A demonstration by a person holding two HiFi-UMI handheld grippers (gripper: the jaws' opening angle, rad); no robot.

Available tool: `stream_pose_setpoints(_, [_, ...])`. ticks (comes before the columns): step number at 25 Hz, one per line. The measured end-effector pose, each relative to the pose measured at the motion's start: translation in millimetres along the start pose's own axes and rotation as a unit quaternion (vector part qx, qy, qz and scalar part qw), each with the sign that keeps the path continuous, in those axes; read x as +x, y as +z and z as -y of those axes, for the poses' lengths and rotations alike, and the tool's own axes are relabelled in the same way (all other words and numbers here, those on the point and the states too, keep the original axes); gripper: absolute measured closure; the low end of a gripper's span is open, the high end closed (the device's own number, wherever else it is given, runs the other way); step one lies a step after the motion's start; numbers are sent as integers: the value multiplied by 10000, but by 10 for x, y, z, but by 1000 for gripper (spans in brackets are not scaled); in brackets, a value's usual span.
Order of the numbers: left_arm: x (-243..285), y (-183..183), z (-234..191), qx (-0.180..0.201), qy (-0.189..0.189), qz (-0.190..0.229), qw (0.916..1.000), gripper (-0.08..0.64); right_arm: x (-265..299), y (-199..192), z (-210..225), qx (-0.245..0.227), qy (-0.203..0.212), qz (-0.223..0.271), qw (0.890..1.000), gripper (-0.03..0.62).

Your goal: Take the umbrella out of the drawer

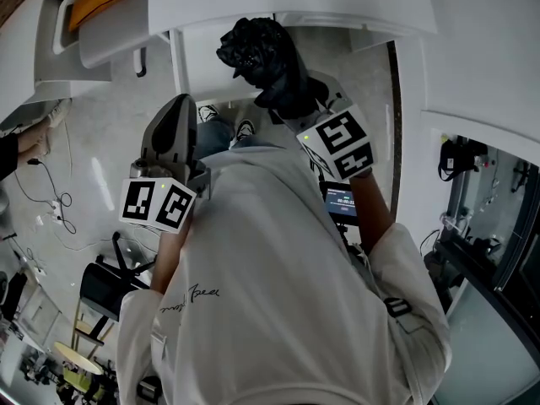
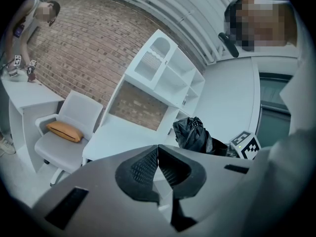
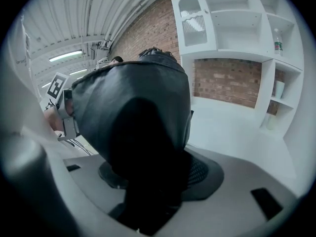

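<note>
The umbrella (image 1: 261, 53) is black, folded and crumpled. It is held up in the air above the floor, and my right gripper (image 1: 288, 99) is shut on its lower part. In the right gripper view the umbrella (image 3: 138, 117) fills the middle and hides both jaws of the right gripper (image 3: 153, 181). My left gripper (image 1: 180, 108) is raised beside it on the left, apart from the umbrella, with its jaws shut on nothing. From the left gripper (image 2: 158, 154) view the umbrella (image 2: 195, 135) shows just beyond the jaws to the right. No drawer shows plainly.
A white desk (image 2: 123, 137) with a white shelf unit (image 2: 163, 78) stands against a brick wall. Left of it is a white chair carrying an orange cushion (image 2: 64, 131). Another person (image 2: 24, 28) stands at a far table. Cables (image 1: 46, 197) lie on the floor.
</note>
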State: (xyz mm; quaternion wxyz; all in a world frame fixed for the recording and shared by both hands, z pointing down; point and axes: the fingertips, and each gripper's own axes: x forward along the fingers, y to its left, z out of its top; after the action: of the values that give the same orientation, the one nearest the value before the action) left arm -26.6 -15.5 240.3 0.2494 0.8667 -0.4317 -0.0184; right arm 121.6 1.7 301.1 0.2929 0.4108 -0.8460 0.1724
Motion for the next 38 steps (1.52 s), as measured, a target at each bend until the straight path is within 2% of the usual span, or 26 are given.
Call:
stream_pose_setpoints(11, [-88, 14, -77, -91, 60, 54, 9999, 545, -183, 26, -16, 411, -200, 383, 9982, 348])
stream_pose_setpoints(16, [-78, 11, -42, -30, -18, 51, 10000, 545, -257, 45, -32, 581, -217, 595, 9963, 348])
stream_pose_setpoints(24, [-124, 66, -51, 106, 15, 156, 9998, 545, -334, 15, -22, 866, -481, 874, 9912, 348])
stream_pose_setpoints(38, [-288, 19, 49, 287, 129, 128, 9994, 544, -798, -1, 106, 1467, -929, 1606, 9716, 348])
